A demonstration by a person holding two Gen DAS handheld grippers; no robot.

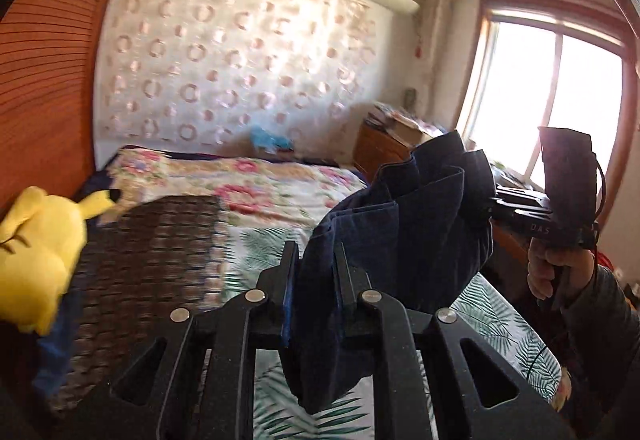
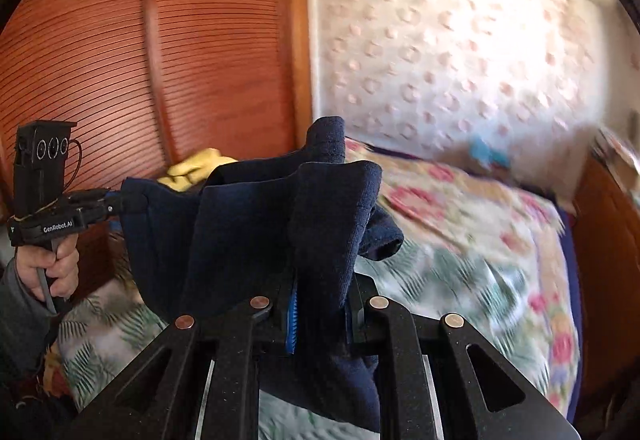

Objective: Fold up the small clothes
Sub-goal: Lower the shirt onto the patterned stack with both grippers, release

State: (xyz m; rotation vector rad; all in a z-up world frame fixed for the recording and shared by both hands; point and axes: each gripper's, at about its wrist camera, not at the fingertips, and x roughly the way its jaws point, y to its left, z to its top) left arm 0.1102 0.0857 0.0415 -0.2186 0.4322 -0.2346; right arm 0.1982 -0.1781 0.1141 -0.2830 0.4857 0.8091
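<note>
While each hand-held gripper (image 1: 316, 260) (image 2: 320, 292) pinches the navy garment (image 1: 400, 224), it hangs above the bed (image 1: 256, 192).

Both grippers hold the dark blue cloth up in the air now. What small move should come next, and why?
Probably draw the left gripper and right gripper apart. Both are shut on the navy garment, which hangs bunched and creased between them above the bed; stretching it flat should make folding easier.

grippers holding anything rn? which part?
Both grip one navy garment, lifted off the bed: left gripper and right gripper each pinch bunched fabric at opposite ends. Exact part unclear.
</note>
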